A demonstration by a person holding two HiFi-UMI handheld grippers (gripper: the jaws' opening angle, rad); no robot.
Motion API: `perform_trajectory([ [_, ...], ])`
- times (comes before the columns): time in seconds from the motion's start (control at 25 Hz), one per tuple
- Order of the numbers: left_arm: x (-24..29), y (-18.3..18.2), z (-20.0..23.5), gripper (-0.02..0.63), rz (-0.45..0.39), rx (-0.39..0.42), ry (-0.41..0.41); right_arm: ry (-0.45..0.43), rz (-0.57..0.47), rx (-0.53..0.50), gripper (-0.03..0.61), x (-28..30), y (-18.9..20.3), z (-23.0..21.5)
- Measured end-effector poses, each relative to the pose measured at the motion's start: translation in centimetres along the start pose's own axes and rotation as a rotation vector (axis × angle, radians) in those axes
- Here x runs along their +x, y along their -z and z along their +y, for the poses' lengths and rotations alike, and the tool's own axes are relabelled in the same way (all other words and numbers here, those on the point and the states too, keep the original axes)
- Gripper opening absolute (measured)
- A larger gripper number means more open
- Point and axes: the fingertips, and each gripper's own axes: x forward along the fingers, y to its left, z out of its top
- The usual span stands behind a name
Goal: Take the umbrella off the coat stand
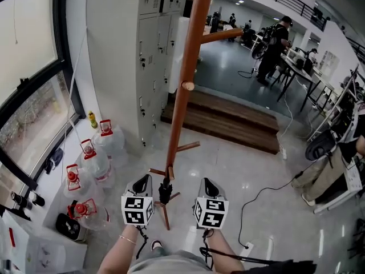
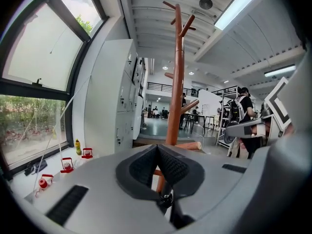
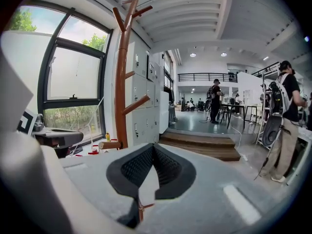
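Observation:
The brown wooden coat stand (image 1: 181,90) rises straight ahead, its feet spread on the floor between my two grippers. A slim black object, apparently the folded umbrella (image 1: 165,190), hangs low against the pole. My left gripper (image 1: 146,178) is just left of it and my right gripper (image 1: 205,181) just right; both are shut and hold nothing. In the left gripper view the stand (image 2: 176,82) stands beyond the closed jaws, with a dark piece of the umbrella (image 2: 168,204) below them. The right gripper view has the stand (image 3: 121,82) to the left.
Several water jugs with red caps (image 1: 96,160) and a yellow bottle (image 1: 92,119) sit by the window at left. Grey lockers (image 1: 151,50) stand behind the stand, a wooden step (image 1: 228,121) lies beyond it. A cable (image 1: 256,201) runs over the floor at right. A person (image 1: 272,44) stands further back.

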Motion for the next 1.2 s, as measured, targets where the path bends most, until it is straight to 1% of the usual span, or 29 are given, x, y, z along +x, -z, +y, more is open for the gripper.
perform_trajectory([
  [0.2, 0.3, 1.1, -0.3, 0.005, 0.032, -0.007, -0.018, -0.017, 0.031, 0.005, 0.005, 1.0, 0.9, -0.7],
  [0.36, -0.4, 1.2, -0.7, 0.005, 0.032, -0.002, -0.043, -0.049, 0.032, -0.003, 0.005, 1.0, 0.7, -0.7],
  [0.44, -0.7, 1.5, -0.6, 0.005, 0.03, -0.015, -0.062, -0.066, 0.031, -0.011, 0.005, 1.0, 0.8, -0.6],
  [0.64, -1.8, 3.5, -1.3, 0.005, 0.052, -0.035, -0.095, -0.122, 0.039, -0.03, 0.005, 0.7, 2.0, -0.2],
  [0.8, -1.9, 4.7, -0.8, 0.005, 0.062, -0.045, -0.109, -0.154, 0.052, -0.047, 0.005, 1.4, 2.9, 1.1],
  [1.04, -3.4, 8.8, 0.2, 0.005, 0.111, -0.128, -0.162, -0.204, 0.13, -0.093, 0.005, 2.6, 5.8, 3.0],
  [1.2, -4.3, 12.5, 1.5, 0.005, 0.147, -0.172, -0.196, -0.217, 0.187, -0.092, 0.005, 3.8, 9.3, 4.3],
])
